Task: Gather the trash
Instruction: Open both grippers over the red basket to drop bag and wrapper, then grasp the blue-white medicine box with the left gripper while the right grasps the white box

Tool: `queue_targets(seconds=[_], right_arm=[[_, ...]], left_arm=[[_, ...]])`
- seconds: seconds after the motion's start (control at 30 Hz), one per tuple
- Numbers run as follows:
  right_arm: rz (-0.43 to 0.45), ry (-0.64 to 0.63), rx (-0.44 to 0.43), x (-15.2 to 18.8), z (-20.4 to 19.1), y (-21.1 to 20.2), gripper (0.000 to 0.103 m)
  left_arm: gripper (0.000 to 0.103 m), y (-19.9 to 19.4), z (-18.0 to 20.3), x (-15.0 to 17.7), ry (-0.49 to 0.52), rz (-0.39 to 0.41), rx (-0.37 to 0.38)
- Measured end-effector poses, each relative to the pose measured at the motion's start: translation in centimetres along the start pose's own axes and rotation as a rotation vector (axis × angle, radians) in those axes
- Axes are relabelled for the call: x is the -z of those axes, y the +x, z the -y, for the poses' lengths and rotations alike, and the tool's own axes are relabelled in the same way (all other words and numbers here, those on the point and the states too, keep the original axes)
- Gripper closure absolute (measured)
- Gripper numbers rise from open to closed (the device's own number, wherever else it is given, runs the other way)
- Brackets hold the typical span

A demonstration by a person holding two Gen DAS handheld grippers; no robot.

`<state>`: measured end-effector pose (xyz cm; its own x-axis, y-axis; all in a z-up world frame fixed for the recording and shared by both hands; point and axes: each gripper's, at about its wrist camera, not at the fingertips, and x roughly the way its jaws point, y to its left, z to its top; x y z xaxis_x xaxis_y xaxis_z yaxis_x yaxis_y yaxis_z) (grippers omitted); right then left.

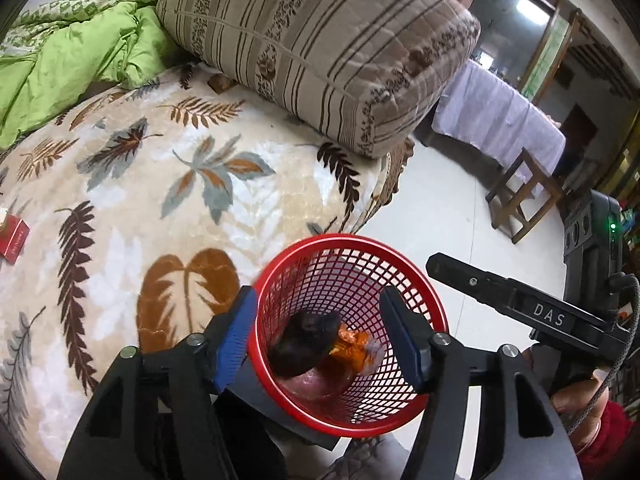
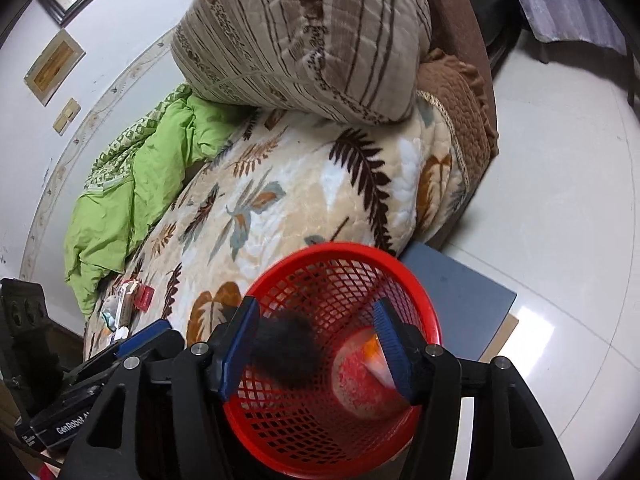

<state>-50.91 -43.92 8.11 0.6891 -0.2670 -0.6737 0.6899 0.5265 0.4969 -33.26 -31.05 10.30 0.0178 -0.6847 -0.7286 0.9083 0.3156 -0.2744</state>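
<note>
Both grippers, left and right, are spread, grasping nothing; red basket with trash sits at 12 o'clock.

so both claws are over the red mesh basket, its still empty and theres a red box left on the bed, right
Not quite: the red mesh basket is not empty. The left wrist view shows a dark fuzzy clump and an orange wrapper at its bottom. The rest holds: the left claw and right claw are over it, and the red box lies on the bed.
</note>
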Motion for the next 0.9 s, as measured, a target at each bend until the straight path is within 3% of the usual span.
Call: queue_targets(seconds=[0.17,0.4,0.63,0.9], right_arm=[[0.002,-0.008,-0.033,-0.3,-1.4,0.0,0.039],[-0.031,-0.076,-0.091,-0.1,-5.3,1.5,0.039],[-0.087,-0.231,-0.18,1.0,-12.9,4.3,0.039],[-0.178,-0.385,-0.3,3.3,-22.1,8.0,0.038]], left_arm=[[0.041,-2.0,-1.3,0.1,-0.014,0.038,-0.027],[0.04,-5.9,-6.0,0.9,-0.119,0.099,-0.099],[0.039,-11.2,-12.5,2.7,-0.244,0.169,-0.221],[0.039,-16.8,-21.1,7.3,-0.431,0.237,-0.375]])
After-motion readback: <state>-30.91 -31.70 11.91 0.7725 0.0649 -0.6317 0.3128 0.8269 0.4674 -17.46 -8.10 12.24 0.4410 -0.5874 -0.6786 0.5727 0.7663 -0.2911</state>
